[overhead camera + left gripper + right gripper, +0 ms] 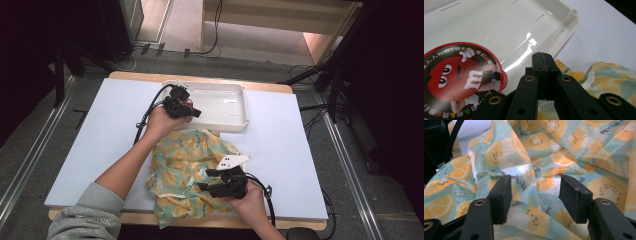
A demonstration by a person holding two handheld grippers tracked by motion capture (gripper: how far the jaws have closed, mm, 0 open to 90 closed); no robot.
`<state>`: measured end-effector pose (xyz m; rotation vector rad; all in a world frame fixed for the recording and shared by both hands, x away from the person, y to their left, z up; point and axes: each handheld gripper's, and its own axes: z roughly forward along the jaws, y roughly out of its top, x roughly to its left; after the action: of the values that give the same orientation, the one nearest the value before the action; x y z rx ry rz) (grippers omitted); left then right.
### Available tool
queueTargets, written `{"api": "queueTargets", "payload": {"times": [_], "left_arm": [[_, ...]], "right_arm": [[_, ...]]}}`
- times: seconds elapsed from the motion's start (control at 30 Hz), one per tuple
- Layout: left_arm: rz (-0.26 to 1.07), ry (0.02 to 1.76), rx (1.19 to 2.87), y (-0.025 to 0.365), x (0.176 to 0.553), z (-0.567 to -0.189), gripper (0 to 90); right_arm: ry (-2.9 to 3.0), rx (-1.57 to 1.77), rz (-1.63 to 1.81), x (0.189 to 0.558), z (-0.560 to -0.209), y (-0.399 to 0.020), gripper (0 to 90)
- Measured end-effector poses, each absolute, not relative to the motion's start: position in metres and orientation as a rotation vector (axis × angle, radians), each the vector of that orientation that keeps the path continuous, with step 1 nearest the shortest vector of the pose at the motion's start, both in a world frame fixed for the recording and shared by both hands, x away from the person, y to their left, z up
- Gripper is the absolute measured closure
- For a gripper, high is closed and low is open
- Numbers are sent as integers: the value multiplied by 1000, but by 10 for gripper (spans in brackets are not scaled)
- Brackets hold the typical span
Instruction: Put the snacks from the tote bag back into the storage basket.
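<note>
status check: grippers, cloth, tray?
Left gripper shut, empty, at white tray edge. Right gripper open over fruit-print cloth, not gripping. Cloth crumpled beside tray.

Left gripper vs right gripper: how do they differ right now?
The left gripper has its jaws shut with nothing between them; the right gripper has its jaws open. The left sits at the white tray; the right is over the fruit-print cloth. Both have black jaws.

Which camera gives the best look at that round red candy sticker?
The left gripper view: the round red sticker lies large in the white tray, its cartoon face and lettering clear. In the high view it is hidden behind the left gripper; the right gripper view faces the fruit-print cloth.
</note>
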<state>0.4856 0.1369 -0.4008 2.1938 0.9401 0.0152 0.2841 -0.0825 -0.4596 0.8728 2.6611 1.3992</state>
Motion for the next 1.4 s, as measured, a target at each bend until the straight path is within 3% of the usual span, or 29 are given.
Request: {"api": "queueTargets", "payload": {"times": [1.4], "left_arm": [[76, 1018, 2179, 172, 490, -415, 900]], "right_arm": [[2665, 872, 1393, 284, -460, -82, 455]]}}
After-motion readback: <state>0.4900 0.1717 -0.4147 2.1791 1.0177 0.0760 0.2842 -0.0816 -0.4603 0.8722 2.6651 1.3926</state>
